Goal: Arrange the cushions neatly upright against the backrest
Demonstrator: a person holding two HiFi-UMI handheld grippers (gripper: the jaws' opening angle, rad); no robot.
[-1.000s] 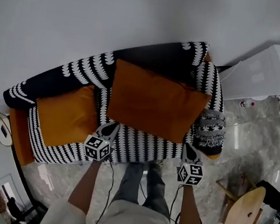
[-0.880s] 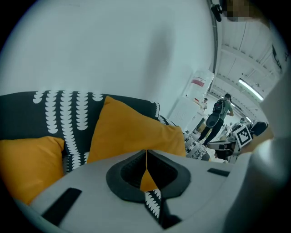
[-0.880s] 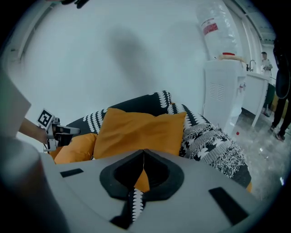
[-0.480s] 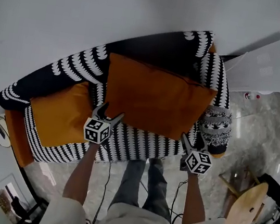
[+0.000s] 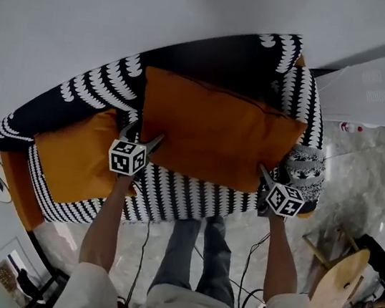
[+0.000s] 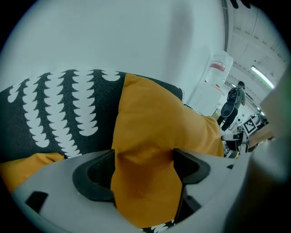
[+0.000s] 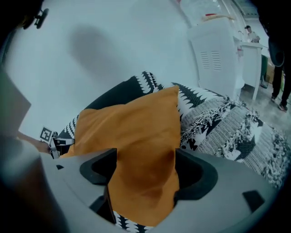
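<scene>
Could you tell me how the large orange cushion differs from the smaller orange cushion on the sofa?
The large cushion is wider than the small cushion. The large cushion stands at the middle of the sofa, its lower corners between the jaws of the left gripper and right gripper, which have just been opening; the small cushion sits at the left end, with no gripper on it. Both are plain orange.

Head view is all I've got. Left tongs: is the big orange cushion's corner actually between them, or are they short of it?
Observer: Between them. In the left gripper view the left tongs have just been opening, and a corner of the big orange cushion fills the gap.
Operator: Right side?
Observer: Same there. The right tongs have just been opening too, and the cushion's other near corner sits between them in the right gripper view.
</scene>
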